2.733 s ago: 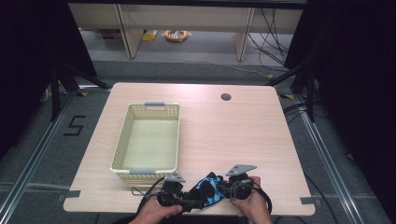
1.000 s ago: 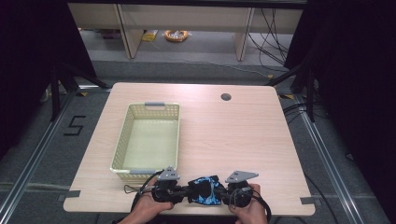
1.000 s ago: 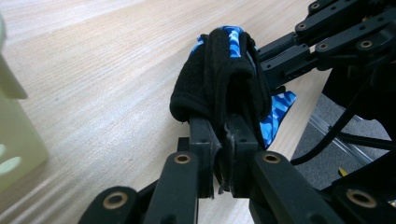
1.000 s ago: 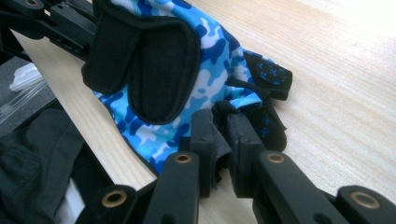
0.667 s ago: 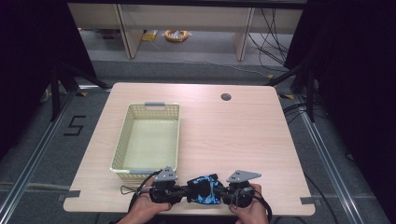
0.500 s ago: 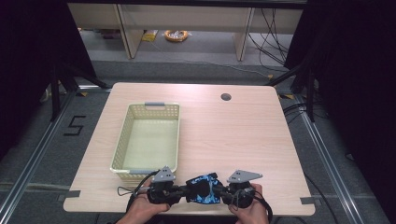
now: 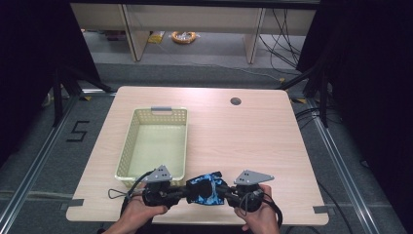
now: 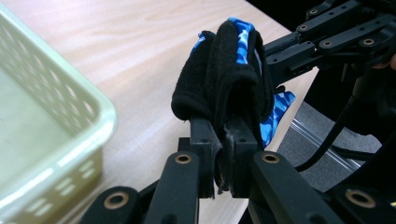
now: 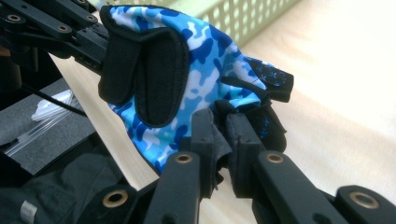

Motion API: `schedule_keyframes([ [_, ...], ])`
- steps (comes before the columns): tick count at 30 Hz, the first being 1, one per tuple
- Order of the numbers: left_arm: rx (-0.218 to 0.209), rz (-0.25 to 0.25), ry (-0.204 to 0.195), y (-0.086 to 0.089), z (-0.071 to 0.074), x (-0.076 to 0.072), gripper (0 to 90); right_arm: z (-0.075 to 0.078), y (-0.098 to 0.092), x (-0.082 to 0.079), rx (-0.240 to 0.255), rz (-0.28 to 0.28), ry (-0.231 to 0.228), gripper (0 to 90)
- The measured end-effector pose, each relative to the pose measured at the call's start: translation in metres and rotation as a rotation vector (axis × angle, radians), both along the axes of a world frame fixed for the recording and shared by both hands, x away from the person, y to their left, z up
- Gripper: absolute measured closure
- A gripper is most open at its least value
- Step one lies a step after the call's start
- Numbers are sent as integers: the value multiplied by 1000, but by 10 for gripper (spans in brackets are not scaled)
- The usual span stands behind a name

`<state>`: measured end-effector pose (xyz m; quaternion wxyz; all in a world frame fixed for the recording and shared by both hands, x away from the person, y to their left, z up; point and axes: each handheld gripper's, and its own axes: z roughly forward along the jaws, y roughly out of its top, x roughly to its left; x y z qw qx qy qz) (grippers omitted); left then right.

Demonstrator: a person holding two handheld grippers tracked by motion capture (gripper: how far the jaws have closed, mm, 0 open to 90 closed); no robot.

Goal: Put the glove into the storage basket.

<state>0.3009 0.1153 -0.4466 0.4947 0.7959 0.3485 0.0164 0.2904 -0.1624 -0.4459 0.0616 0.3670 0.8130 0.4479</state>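
While pinched at opposite edges, glove [image 7: 204,189] hangs stretched between left gripper [image 7: 181,194] and right gripper [image 7: 223,193], off the table [image 7: 253,141] near its front edge, at about 6 o'clock in the high view. Blue camouflage fabric with black palm patches and a black cuff, folded over on itself rather than spread flat.

Left gripper's jaws nearly shut, clamped on a thick black fold of the glove [image 8: 224,88], cloth bunched up above the pads in the left gripper view. Right gripper's jaws likewise almost closed, nipping a dark edge of the glove [image 9: 187,79] low down, camouflage side and strap tab turned toward that camera. Each gripper's linkage visible beyond the cloth in the other's view, so both aimed inward at each other.

Held this way probably to keep the limp fabric taut and clear of the wood, so as to be carried as one piece without dragging. Two grips rather than one likely chosen because a floppy glove sags and slips from a single pinch.

Basket [image 7: 155,142] at about 10 o'clock from the glove, just beside the left gripper, pale yellow-green, perforated, nothing inside; likely destination, judging by closeness. Glove not yet over its rim.
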Motion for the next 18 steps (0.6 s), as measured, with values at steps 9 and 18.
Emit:
schedule_keyframes([
  [9, -2, 32, -23, 21, 25, 13, 832, 27, 17, 20, 5, 48, -93, 832],
  [18, 19, 65, -16, 46, 35, 27, 830, 42, 42, 38, -12, 55, -110, 834],
])
